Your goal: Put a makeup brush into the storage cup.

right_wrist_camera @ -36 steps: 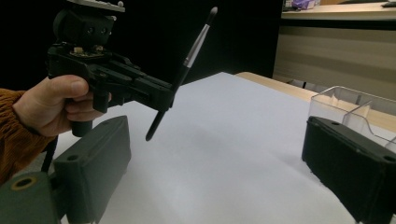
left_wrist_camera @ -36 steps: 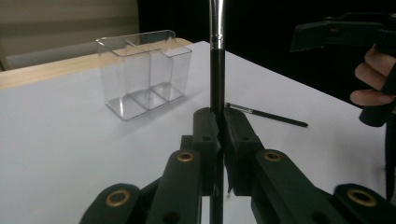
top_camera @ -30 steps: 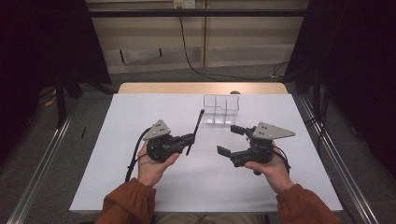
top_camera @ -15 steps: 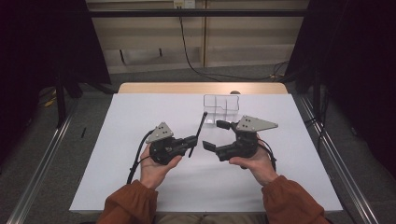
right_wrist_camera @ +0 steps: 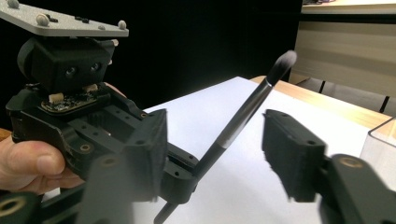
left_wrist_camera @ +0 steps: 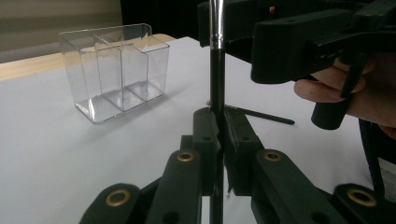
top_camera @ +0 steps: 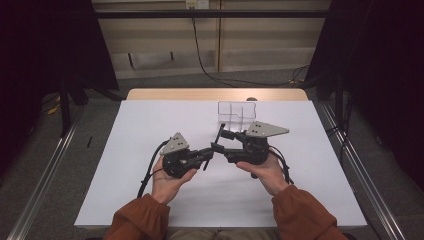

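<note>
A slim black makeup brush (left_wrist_camera: 216,88) is being gripped low on its handle by the closed jaws of the left gripper (top_camera: 206,155), its bristle tip (right_wrist_camera: 283,64) pointing up and away. The right gripper (top_camera: 218,141) is being held with its jaws wide apart on either side of the brush, not touching it. A clear three-compartment plastic organizer (top_camera: 237,112) is standing on the white table (top_camera: 125,135) just beyond the grippers. A second dark brush (left_wrist_camera: 261,114) is lying flat on the table near it.

left tool (top_camera: 206,156): grips a dark brush (top_camera: 216,140)
right tool (top_camera: 223,141): jaws apart around the brush
clear organizer (top_camera: 237,111): just beyond right tool
</note>
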The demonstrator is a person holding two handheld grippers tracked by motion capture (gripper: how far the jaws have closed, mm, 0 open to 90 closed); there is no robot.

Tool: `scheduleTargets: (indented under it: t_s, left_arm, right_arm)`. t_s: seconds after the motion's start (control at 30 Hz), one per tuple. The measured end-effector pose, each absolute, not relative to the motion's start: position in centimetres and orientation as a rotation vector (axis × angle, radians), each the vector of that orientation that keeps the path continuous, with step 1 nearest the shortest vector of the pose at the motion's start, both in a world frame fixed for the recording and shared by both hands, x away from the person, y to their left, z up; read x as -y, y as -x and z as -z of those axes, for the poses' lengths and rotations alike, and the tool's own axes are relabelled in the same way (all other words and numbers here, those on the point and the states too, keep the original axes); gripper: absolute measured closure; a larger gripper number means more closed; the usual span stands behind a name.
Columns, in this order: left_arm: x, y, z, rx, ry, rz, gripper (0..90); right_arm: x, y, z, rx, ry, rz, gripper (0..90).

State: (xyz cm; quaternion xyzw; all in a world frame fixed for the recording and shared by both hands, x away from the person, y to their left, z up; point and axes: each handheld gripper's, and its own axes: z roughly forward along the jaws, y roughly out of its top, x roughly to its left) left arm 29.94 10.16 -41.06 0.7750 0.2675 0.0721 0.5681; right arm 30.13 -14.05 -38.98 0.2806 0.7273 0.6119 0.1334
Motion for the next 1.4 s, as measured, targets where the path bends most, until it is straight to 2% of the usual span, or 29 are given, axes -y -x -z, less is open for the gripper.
scheduleTargets:
  t_s: [0.07, 0.1, 0.13, 0.3, 0.53, 0.63, 0.67, 1.0, 1.4]
  left_arm:
    - [-10.11, -29.9, 41.08, -0.63, -1.819, -0.169, 84.3]
    - [-10.05, -29.87, 41.11, -0.631, -1.817, -0.168, 84.3]
    - [-10.04, -29.86, 41.11, -0.629, -1.823, -0.167, 84.3]
    - [-9.96, -29.83, 41.11, -0.624, -1.819, -0.173, 84.3]
    - [-9.81, -29.81, 41.21, -0.611, -1.834, -0.175, 84.3]
    - [-9.83, -29.78, 41.19, -0.607, -1.833, -0.172, 84.3]
    - [-9.81, -29.76, 41.2, -0.608, -1.834, -0.173, 84.3]
    - [-9.53, -29.67, 41.31, -0.593, -1.85, -0.182, 84.5]
    - [-9.38, -29.48, 41.33, -0.583, -1.845, -0.192, 84.1]
  right_arm:
    - [14.09, -30.14, 39.02, -2.111, -0.816, -1.774, 47.4]
    - [14.12, -30.19, 39.11, -2.114, -0.812, -1.772, 55.0]
    - [14.12, -30.19, 39.11, -2.114, -0.812, -1.772, 55.0]
    - [14.28, -30.35, 39.31, -2.129, -0.83, -1.783, 66.6]
    - [14.19, -30.42, 39.56, -2.141, -0.849, -1.781, 68.7]
    - [14.2, -30.39, 39.54, -2.135, -0.849, -1.785, 71.9]
    - [14.27, -30.43, 39.53, -2.137, -0.846, -1.79, 75.5]
    - [14.11, -30.28, 39.4, -2.17, -0.852, -1.814, 81.9]
    - [13.86, -30.08, 39.08, -2.194, -0.835, -1.811, 83.7]
